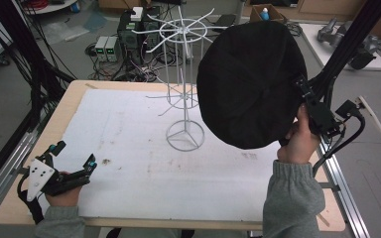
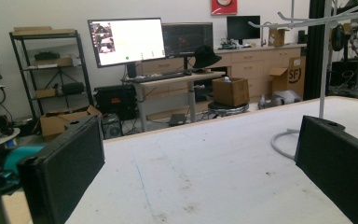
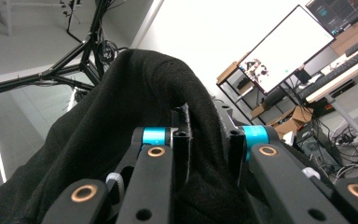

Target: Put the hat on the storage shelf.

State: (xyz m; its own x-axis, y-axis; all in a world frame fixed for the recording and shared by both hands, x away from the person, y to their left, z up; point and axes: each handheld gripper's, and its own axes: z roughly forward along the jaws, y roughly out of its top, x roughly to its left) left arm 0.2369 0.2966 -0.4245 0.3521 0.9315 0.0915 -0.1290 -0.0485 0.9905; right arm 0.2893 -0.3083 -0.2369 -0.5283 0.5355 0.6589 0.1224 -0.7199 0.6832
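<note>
Fingers of the right gripper point(image 3: 205, 140) are pinched on a fold at the edge of the black hat point(image 1: 250, 84), which is held up in the air above the right side of the worktop point(image 1: 129, 148). The white wire rack point(image 1: 183, 79) stands to the hat's left, its upper arms just beside the brim, so the hat would likely travel leftward onto a prong. Well away at the near left corner, the left gripper point(image 1: 72, 153) rests with fingers spread wide and empty.
</note>
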